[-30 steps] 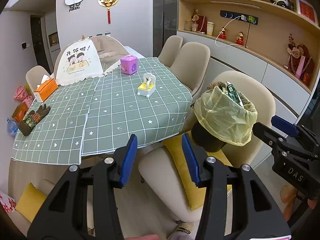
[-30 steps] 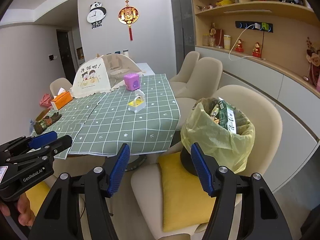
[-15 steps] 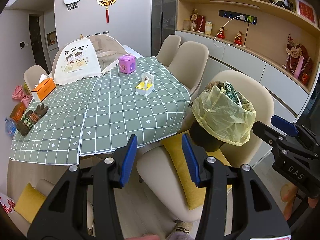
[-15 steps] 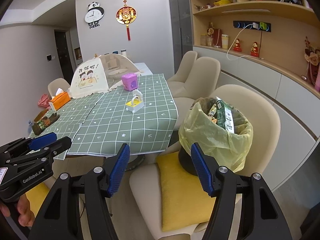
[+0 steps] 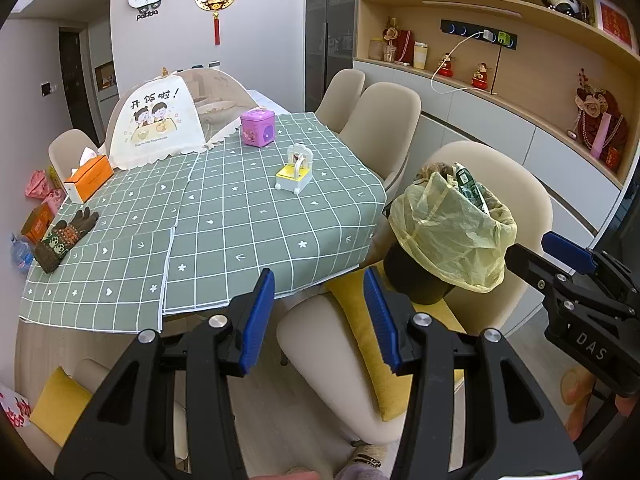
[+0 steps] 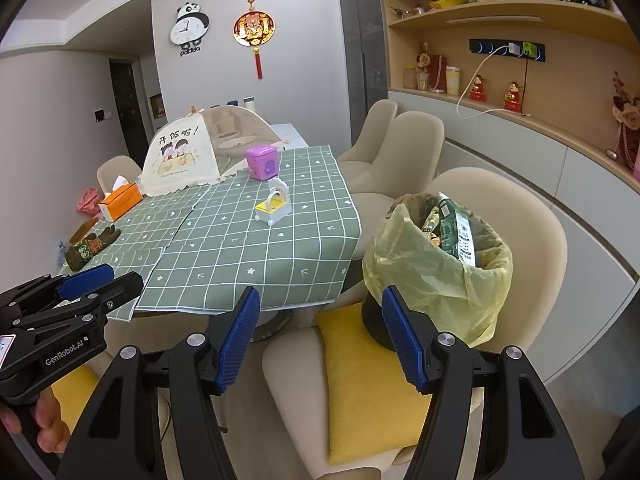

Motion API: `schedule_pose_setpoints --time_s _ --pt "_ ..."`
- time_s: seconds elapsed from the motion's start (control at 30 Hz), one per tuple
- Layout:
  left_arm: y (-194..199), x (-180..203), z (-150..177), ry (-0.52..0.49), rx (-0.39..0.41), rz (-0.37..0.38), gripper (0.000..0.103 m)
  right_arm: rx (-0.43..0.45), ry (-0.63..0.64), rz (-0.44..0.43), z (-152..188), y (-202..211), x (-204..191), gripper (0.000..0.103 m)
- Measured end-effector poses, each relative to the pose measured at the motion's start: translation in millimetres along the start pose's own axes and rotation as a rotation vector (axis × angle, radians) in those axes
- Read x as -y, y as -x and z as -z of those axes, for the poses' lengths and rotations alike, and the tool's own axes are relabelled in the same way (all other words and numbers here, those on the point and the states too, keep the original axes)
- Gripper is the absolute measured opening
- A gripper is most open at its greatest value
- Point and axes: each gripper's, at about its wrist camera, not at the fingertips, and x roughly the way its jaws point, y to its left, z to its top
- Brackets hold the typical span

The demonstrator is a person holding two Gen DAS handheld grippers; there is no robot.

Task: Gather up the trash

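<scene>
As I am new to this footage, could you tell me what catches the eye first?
A dark bin lined with a yellow bag, stuffed with wrappers, sits on a beige chair beside the green checked tablecloth. In front of it hang the open left gripper and right gripper, both empty.

A home dining room, seemingly — clothed table (image 5: 248,240), chairs (image 5: 380,128), ornament shelves (image 5: 500,12).

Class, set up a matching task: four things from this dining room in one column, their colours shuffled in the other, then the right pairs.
Things:
1. tissue box
2. bin liner
3. small tin
4. tablecloth

Colours:
A. green with white grid
B. purple
C. orange
D. pale yellow

Pairs: 1-C, 2-D, 3-B, 4-A
</scene>
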Motion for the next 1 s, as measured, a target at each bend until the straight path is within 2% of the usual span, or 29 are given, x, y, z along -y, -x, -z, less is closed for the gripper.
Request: schedule_pose_setpoints --time_s 1.0 --pt "-18 -7 -3 0.004 -0.015 -0.011 0.044 -0.010 -0.013 0.013 -1 -11 -5 0.060"
